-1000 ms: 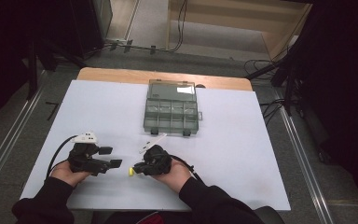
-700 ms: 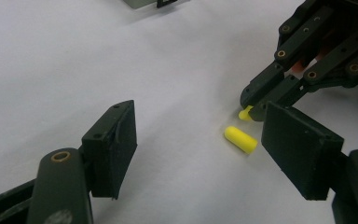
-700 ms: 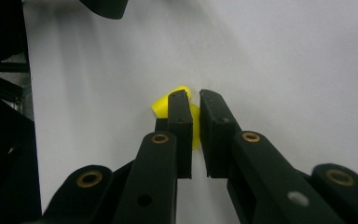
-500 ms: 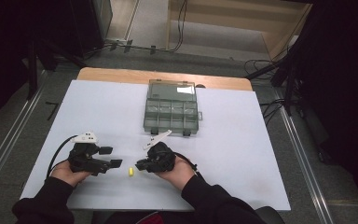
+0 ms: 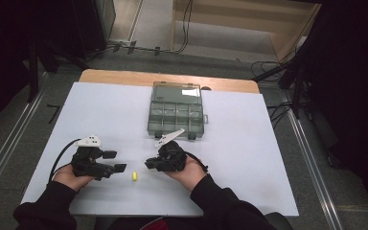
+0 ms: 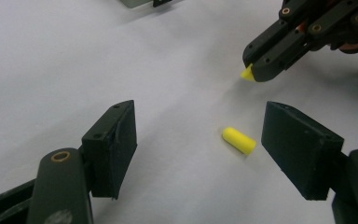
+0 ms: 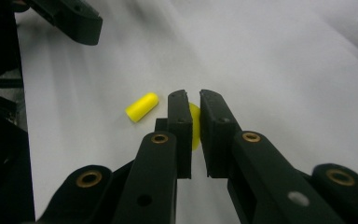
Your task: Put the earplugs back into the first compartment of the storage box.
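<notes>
- Your right gripper [image 7: 193, 121] pinched a small yellow foam plug [image 7: 195, 125] between nearly closed jaws, seen close in its own view.
- Your left gripper [image 6: 198, 140] stood spread around a second yellow foam cylinder [image 6: 239, 140] lying on the white table sheet [image 5: 249, 143].
- The high view added the grey compartment box [image 5: 176, 112] beyond.

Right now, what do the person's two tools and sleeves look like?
Both tools are black, with blocky rectangular pads on linkage bars pinned by brass-coloured rivets. The left tool trails a black cable and carries a pale three-cornered plate; the right tool has one too, and a cable. The sleeves are black.
</notes>
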A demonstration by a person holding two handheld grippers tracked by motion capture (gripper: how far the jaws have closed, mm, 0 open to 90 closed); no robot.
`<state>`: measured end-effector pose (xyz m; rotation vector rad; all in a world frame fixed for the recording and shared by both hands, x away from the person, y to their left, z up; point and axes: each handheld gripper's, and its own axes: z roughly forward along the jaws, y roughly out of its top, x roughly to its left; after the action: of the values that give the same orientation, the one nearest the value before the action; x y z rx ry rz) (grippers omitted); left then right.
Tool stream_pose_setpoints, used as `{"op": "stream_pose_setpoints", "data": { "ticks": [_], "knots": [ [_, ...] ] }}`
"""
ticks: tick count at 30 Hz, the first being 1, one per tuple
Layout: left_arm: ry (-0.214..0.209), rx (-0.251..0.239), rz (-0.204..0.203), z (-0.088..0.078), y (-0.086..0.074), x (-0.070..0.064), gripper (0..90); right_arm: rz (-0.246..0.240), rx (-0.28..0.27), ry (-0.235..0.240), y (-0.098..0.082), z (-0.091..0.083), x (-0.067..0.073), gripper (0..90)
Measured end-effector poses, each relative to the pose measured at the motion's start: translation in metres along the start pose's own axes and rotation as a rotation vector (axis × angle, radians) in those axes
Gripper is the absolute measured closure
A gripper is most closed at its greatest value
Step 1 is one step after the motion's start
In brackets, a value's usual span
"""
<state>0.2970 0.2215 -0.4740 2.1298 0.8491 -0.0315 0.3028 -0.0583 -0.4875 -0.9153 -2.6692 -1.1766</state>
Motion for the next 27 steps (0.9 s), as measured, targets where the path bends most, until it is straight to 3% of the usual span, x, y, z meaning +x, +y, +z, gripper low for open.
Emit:
{"op": "stream_pose_setpoints", "data": {
  "ticks": [27],
  "knots": [
    [-0.006, 0.005, 0.007, 0.003, 0.000, -0.001, 26.8, 0.082, -0.066, -0.055, 0.005, -0.033, -0.032, 80.8]
  ]
}}
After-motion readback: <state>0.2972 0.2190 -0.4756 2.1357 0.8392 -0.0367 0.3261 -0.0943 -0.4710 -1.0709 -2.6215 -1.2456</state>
